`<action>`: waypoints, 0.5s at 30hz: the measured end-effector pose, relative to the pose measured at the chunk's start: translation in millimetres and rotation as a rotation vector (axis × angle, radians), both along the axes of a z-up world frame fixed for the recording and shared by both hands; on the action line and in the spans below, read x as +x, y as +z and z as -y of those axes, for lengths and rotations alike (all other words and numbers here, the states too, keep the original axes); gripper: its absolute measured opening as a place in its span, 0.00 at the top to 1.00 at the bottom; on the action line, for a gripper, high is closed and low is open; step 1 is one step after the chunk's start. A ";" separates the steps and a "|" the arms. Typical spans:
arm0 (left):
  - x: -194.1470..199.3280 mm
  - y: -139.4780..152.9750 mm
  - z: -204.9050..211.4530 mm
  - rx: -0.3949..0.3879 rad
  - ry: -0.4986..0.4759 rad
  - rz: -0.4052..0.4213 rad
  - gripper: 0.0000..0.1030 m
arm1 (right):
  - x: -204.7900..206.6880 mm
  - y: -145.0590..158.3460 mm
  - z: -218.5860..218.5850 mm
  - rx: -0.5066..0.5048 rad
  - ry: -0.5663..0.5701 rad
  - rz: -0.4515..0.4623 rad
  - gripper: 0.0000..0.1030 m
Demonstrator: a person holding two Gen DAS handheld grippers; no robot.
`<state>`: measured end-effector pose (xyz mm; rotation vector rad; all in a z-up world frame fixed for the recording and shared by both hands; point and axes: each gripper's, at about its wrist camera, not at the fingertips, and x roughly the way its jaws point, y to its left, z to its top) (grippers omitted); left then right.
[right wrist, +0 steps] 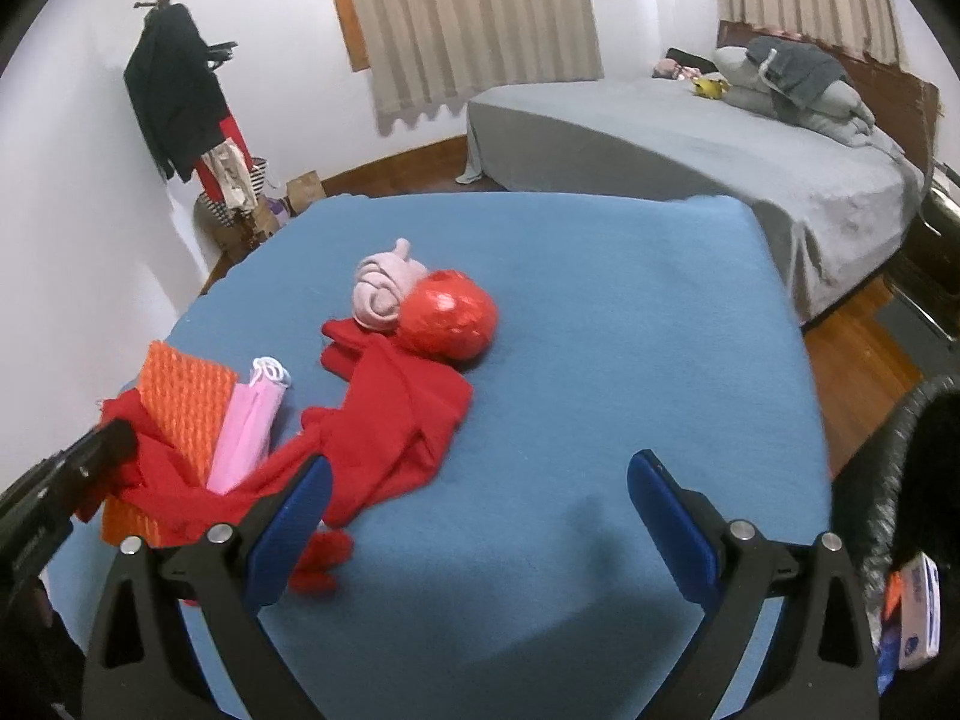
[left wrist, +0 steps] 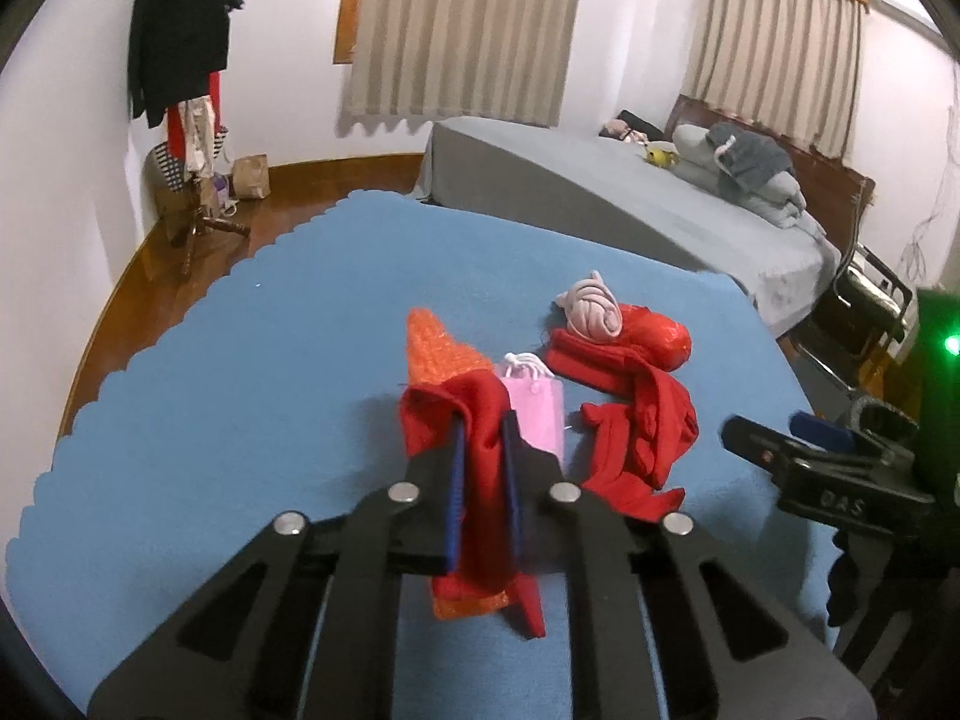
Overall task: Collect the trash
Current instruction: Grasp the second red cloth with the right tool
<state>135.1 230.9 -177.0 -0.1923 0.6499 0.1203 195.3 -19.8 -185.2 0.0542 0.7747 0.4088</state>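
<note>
On the blue cloth-covered table [right wrist: 600, 312], the long limp red fabric piece [right wrist: 396, 414] sprawls mid-surface and reaches to the left gripper [left wrist: 483, 420], whose 2 blue-padded fingers are clamped on a bunched fold of it; it looks soft and light, likely to trail and snag neighbours, so gathering it near the middle would suit. The right gripper [right wrist: 480, 480] hovers with jaws wide apart and nothing between them. Smaller pieces look equally light: the crinkly red foil ball [right wrist: 450, 318] should crush easily, the stiff orange mesh sheet [right wrist: 186, 396] and flat pink paper bag [right wrist: 246, 426] suit an edge pinch, the pink knotted rag [right wrist: 381, 288] its knot.
</note>
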 end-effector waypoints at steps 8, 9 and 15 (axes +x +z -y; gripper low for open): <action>-0.4 6.3 3.3 -0.004 -0.020 0.036 0.93 | 23.6 -14.6 -30.4 -0.007 0.056 -0.045 0.18; -0.2 7.9 4.7 -0.003 -0.026 0.040 0.93 | 25.8 -17.5 -32.7 -0.008 0.062 -0.055 0.24; 2.9 6.3 8.5 -0.015 -0.034 0.034 0.93 | 30.1 -16.1 -37.5 0.013 0.143 -0.085 0.80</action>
